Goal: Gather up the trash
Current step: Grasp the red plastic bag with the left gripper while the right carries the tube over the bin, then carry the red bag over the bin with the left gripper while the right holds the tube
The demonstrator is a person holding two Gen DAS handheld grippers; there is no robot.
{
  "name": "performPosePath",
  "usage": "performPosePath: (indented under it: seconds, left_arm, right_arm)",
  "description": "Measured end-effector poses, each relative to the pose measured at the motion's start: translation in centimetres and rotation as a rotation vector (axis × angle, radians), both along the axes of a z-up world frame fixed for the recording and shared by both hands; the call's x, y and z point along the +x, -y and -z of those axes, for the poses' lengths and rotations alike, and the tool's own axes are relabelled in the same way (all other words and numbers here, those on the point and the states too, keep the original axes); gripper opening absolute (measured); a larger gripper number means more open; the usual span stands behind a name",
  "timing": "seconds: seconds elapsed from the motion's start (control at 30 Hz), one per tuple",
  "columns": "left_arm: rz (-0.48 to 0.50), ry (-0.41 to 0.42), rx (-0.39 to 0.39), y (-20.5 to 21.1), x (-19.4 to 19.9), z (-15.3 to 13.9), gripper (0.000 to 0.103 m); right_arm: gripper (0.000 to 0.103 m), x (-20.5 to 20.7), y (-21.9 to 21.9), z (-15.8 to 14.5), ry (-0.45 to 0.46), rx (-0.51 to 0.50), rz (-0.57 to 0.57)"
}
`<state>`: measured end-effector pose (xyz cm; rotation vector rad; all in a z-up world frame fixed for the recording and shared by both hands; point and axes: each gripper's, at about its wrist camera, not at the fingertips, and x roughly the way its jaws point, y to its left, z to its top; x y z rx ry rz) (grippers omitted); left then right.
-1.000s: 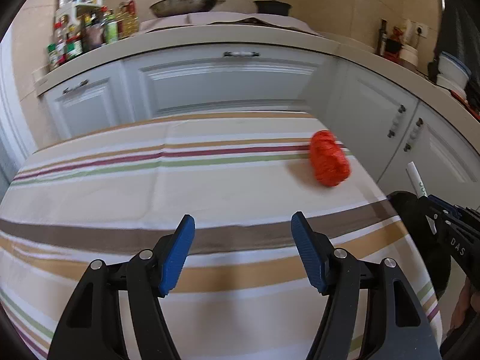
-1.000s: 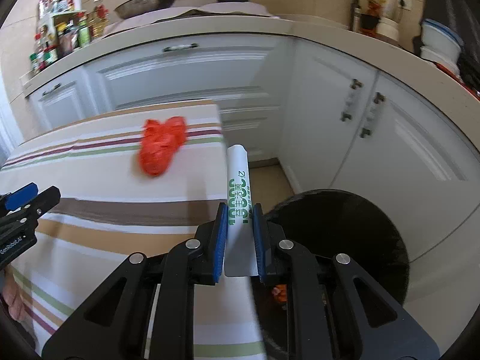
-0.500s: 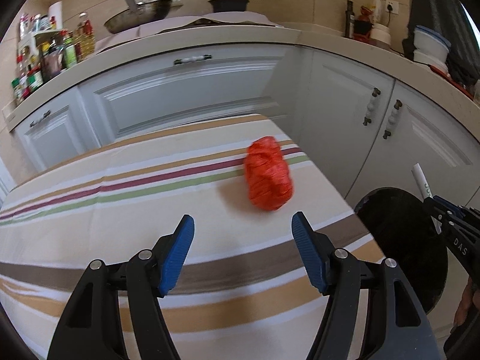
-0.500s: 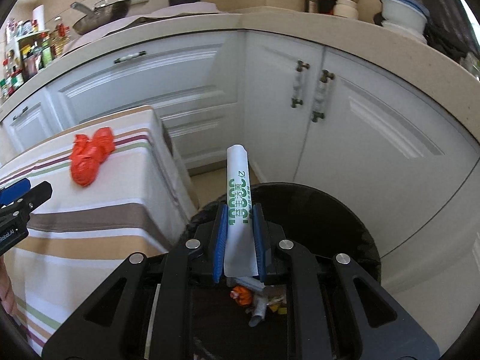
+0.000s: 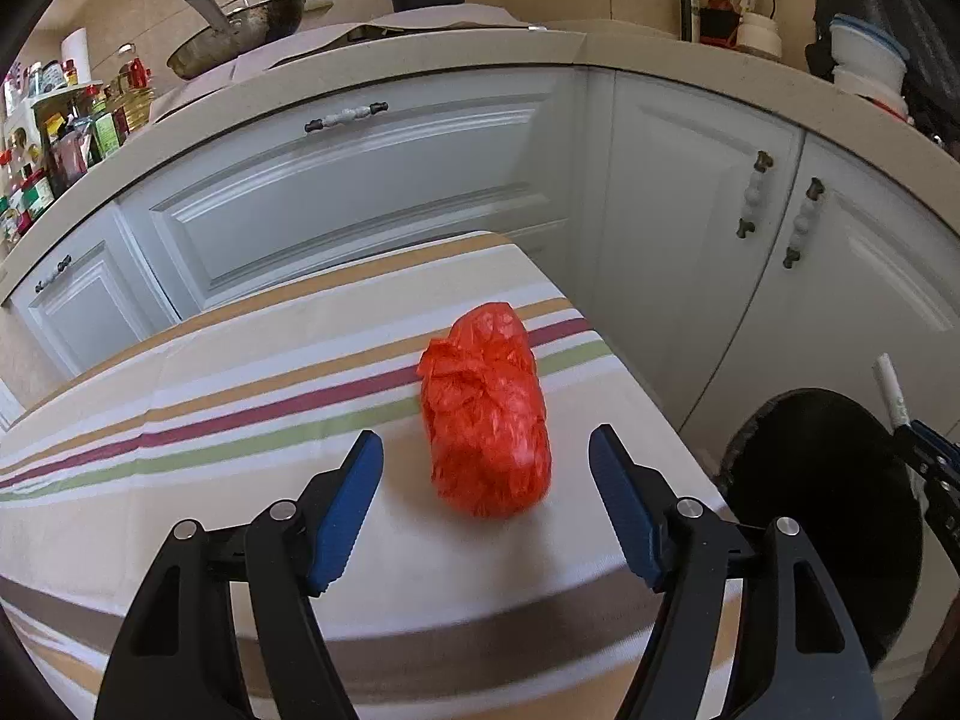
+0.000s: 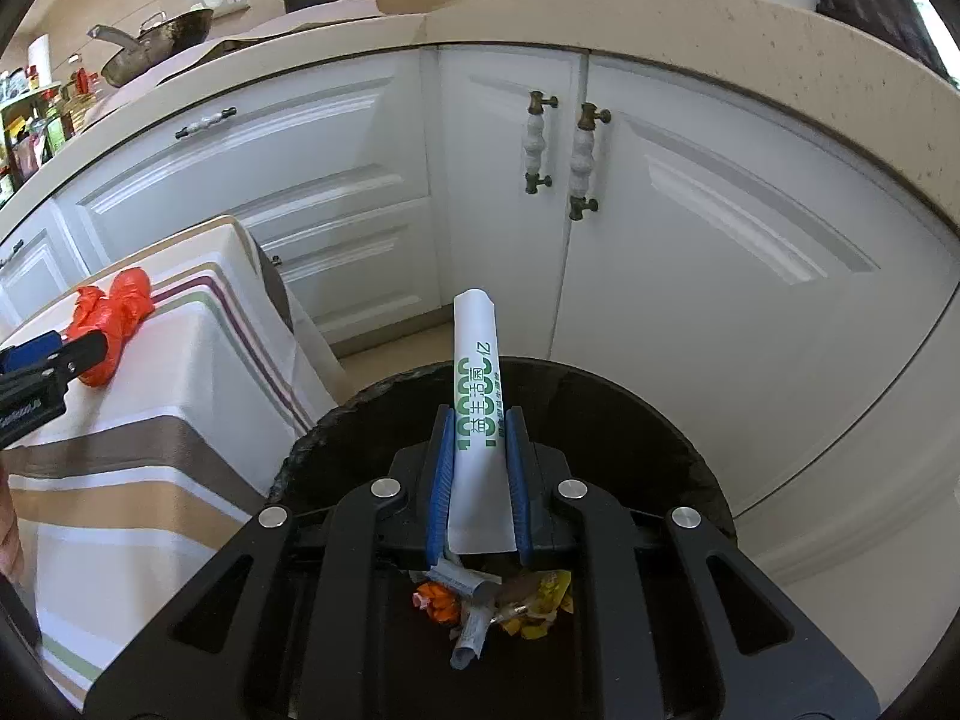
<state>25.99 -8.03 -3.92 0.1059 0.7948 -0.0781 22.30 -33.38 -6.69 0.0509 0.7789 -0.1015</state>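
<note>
A crumpled red plastic bag [image 5: 480, 384] lies on the striped tablecloth [image 5: 210, 480] near the table's right corner. My left gripper [image 5: 485, 438] hovers just short of it; its jaws are opening, with the bag's near end between the blue fingertips and untouched. My right gripper [image 6: 480, 415] is shut on a white rolled packet with green print [image 6: 477, 348], held upright over the black bin [image 6: 630, 396]. The bin holds several wrappers [image 6: 492, 600]. The right wrist view also shows the red bag [image 6: 114, 312] with the left gripper [image 6: 36, 360] beside it.
The bin [image 5: 822, 480] stands on the floor right of the table, in the corner of white cabinets [image 6: 690, 240]. A counter [image 5: 420, 60] above carries a wok, a pot, bottles and bowls. The tablecloth hangs down over the table's right edge [image 6: 270, 372].
Both grippers have moved right. The red bag now sits between the left fingertips instead of far ahead. The right gripper, still holding the packet, has gone from the table's edge to above the bin.
</note>
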Motion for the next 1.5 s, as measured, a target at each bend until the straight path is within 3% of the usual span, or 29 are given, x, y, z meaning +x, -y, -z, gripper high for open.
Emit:
performPosePath:
  seconds: [0.17,0.23,0.3,0.67,1.5]
  left_arm:
    - [0.007,-0.020,0.007,0.3,1.0,0.6,0.068]
    - [0.012,-0.026,0.003,0.3,1.2,0.6,0.061]
    - [0.015,-0.033,0.014,0.6,1.4,0.8,0.042]
    - [0.033,0.011,0.063,1.3,-0.3,0.3,0.039]
    - [0.014,0.058,-0.017,-0.4,-9.4,-3.7,0.039]
  right_arm:
    - [0.017,0.4,0.8,0.7,-0.007,0.011,0.011]
    - [0.017,0.5,0.9,0.9,-0.010,0.012,0.011]
    - [0.017,0.5,1.0,1.0,-0.012,0.014,0.011]
    - [0.017,-0.6,0.4,0.3,-0.002,0.021,0.010]
    - [0.017,-7.7,-3.1,-3.9,0.051,0.026,-0.033]
